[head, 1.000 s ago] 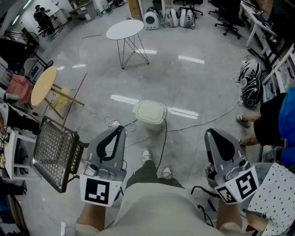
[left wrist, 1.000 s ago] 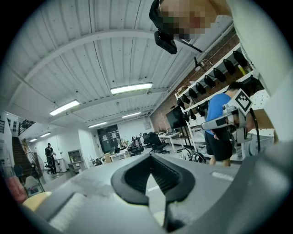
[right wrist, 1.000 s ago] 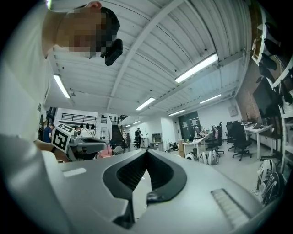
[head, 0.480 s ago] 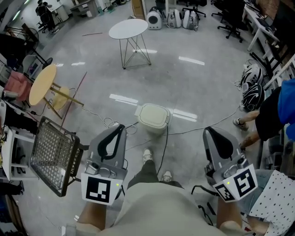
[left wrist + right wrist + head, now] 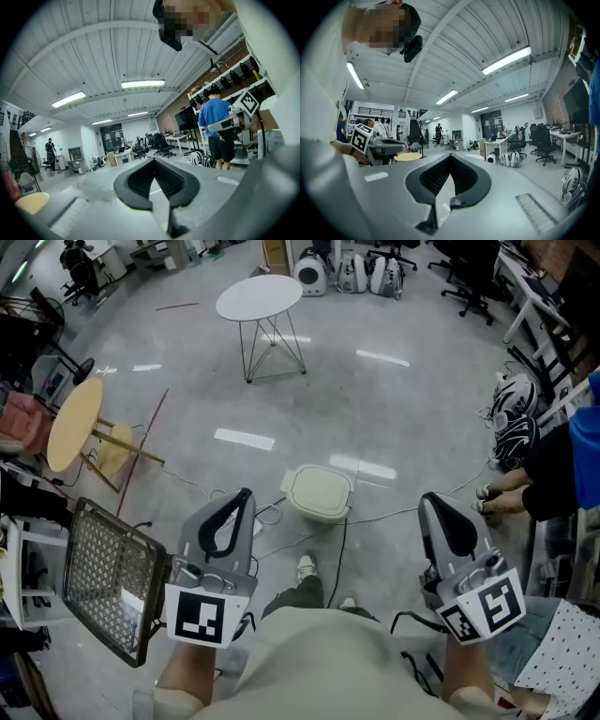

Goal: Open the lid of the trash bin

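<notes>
The trash bin (image 5: 321, 491) is a small pale cream bin standing on the grey floor just ahead of the person's feet, with its lid down. In the head view my left gripper (image 5: 246, 494) is held close to the body at lower left, short of the bin and left of it, jaws shut on nothing. My right gripper (image 5: 428, 499) is at lower right, farther from the bin, also shut and empty. In the left gripper view my left gripper (image 5: 153, 159) points out at the room and ceiling, and so does my right gripper (image 5: 450, 154) in its own view. Neither gripper view shows the bin.
Cables (image 5: 384, 515) run across the floor beside the bin. A black mesh rack (image 5: 108, 568) stands at the lower left, a tilted wooden round table (image 5: 75, 423) behind it, and a white round table (image 5: 260, 296) farther off. A person in blue (image 5: 567, 460) stands at the right near bags (image 5: 512, 427).
The view has shifted forward: the bin now sits lower in the head view, closer to the feet. Both grippers stay shut and held in much the same place.
</notes>
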Available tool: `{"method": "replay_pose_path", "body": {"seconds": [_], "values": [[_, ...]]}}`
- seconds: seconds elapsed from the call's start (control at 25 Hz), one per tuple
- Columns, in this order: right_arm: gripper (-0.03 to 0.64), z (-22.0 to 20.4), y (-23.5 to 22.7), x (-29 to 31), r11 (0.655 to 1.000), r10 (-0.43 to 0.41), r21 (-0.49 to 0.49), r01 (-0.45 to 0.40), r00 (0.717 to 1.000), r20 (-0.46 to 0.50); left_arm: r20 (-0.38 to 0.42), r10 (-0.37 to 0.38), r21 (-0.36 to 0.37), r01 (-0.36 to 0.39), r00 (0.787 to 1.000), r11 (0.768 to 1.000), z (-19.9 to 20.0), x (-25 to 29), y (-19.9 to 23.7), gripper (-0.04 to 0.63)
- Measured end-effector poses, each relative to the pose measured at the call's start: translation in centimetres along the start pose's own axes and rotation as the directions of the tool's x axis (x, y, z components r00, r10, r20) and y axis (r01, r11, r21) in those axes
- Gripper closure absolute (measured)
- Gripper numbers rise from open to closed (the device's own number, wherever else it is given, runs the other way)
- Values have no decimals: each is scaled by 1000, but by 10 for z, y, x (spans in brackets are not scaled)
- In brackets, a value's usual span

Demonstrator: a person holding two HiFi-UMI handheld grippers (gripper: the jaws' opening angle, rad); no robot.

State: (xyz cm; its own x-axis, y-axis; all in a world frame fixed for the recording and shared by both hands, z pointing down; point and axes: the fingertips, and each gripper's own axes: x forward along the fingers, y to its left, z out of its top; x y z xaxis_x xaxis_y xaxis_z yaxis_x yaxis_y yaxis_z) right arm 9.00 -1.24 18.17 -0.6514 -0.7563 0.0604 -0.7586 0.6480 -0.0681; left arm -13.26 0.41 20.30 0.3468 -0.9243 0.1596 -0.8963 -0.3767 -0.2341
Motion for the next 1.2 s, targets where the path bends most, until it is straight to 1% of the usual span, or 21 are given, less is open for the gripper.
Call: {"method": "replay_pose_path", "body": {"seconds": [0.24, 0.32, 0.4, 0.52, 0.64, 0.76, 0.92, 1.04, 1.2], "values": [[614, -1, -2, 48, 999, -47, -12, 47, 999, -22, -9, -34, -40, 34, 999, 999, -17, 26, 46, 594], [614, -2, -6, 57, 998, -62, -17, 62, 998, -26, -3, -38, -80, 38, 999, 996, -21, 34, 58, 594], [614, -6, -10, 65, 998, -68, -12, 67, 997, -40, 12, -23, -112, 24, 1000, 993, -23, 40, 70, 594], [614, -14, -16, 75, 999, -54, -4, 54, 996, -75, 8, 0, -91, 1, 1000, 996, -28, 47, 80, 594], [614, -31, -26, 85, 999, -28, 13, 30, 992, -122, -42, 12, -105, -16, 999, 994, -43, 53, 77, 594], [614, -63, -39, 99, 999, 7, 43, 1, 983, -181, -88, 21, -124, -31, 996, 992, -62, 62, 70, 594], [614, -120, -64, 115, 995, 57, 100, -31, 959, -276, -138, 29, -118, -45, 990, 992, -86, 81, 60, 594], [614, -173, -84, 125, 988, 93, 146, -43, 930, -355, -165, 28, -130, -50, 986, 990, -108, 97, 49, 594], [614, -252, -100, 138, 982, 130, 184, -51, 886, -445, -249, 37, -166, -80, 968, 983, -162, 109, 37, 594]]}}
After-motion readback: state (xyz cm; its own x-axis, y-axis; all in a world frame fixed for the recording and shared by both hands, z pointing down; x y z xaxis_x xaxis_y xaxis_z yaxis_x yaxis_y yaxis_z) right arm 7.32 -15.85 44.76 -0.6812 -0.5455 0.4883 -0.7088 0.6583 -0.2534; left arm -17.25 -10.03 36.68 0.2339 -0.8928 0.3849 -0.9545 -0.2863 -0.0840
